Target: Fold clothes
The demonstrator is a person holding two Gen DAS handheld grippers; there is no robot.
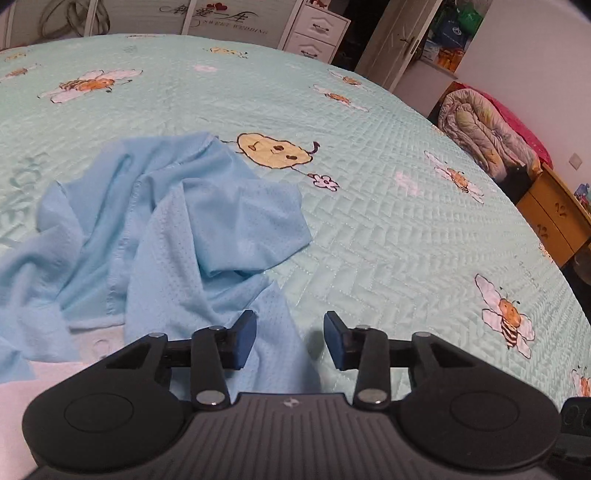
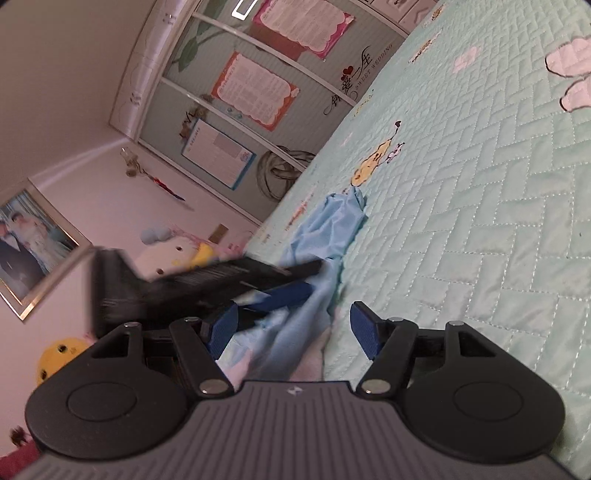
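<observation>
A light blue garment [image 1: 155, 229] lies crumpled on the mint quilted bedspread [image 1: 388, 229], left of centre in the left wrist view. My left gripper [image 1: 290, 339] is open just above the bed at the garment's near edge, and a strip of the blue cloth runs between its pads untouched. In the right wrist view, which is tilted, the same garment [image 2: 332, 229] stretches away from my right gripper [image 2: 291, 328]. That gripper is open and low over the bed, with blue cloth lying loose between its pads. The left gripper [image 2: 312, 277] appears there blurred, its tips at the cloth.
A pale cloth [image 1: 33, 398] lies under the garment's near left. Beyond the bed's right edge are a rolled quilt [image 1: 480, 129] and a wooden cabinet [image 1: 554, 218]. White drawers [image 1: 317, 33] and a wardrobe with posters [image 2: 251, 88] stand past the far edge, and plush toys [image 2: 173, 254] by the wall.
</observation>
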